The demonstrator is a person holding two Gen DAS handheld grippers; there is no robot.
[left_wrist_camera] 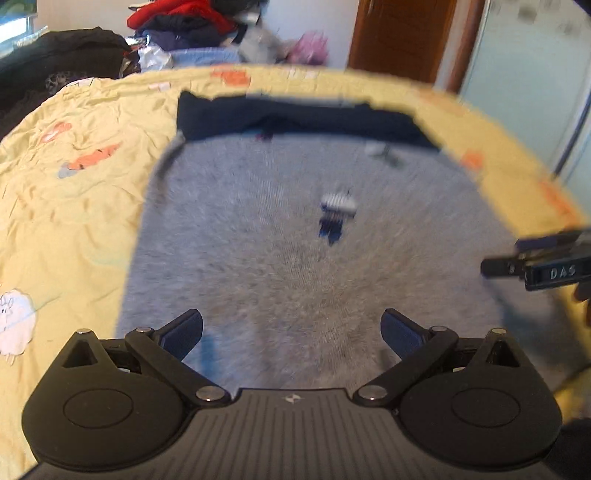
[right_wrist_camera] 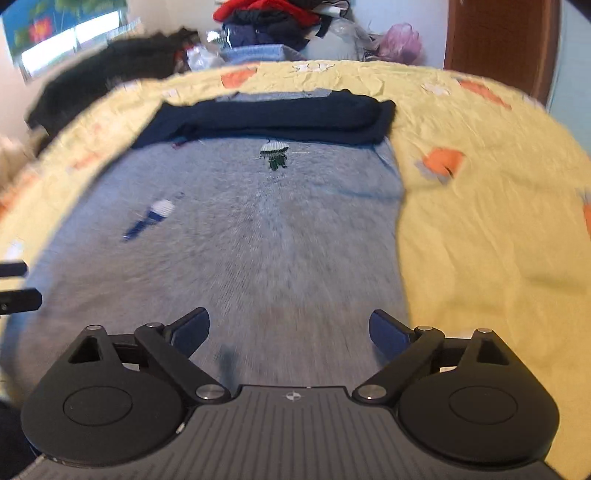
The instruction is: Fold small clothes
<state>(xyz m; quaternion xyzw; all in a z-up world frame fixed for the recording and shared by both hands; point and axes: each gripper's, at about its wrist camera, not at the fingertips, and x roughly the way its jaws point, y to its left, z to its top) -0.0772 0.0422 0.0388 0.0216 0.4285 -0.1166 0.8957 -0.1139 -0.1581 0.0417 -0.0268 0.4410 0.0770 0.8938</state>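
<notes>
A small grey knit sweater (left_wrist_camera: 280, 258) (right_wrist_camera: 236, 251) lies flat on the yellow bedsheet, with little embroidered figures on it and a dark navy band (left_wrist_camera: 303, 118) (right_wrist_camera: 273, 118) folded across its far end. My left gripper (left_wrist_camera: 291, 334) hovers over the sweater's near part, open, nothing between its blue pads. My right gripper (right_wrist_camera: 290, 332) is open too, above the near right part of the sweater, close to its right edge. The right gripper's fingers (left_wrist_camera: 535, 269) show at the right edge of the left wrist view. Both views are motion-blurred.
The yellow bedsheet (left_wrist_camera: 74, 221) (right_wrist_camera: 491, 240) with orange and white prints spreads around the sweater. Beyond the bed's far edge sits a pile of clothes (left_wrist_camera: 192, 22) (right_wrist_camera: 273, 22) and a dark garment (left_wrist_camera: 55, 55). A brown door (left_wrist_camera: 399, 37) stands at the back right.
</notes>
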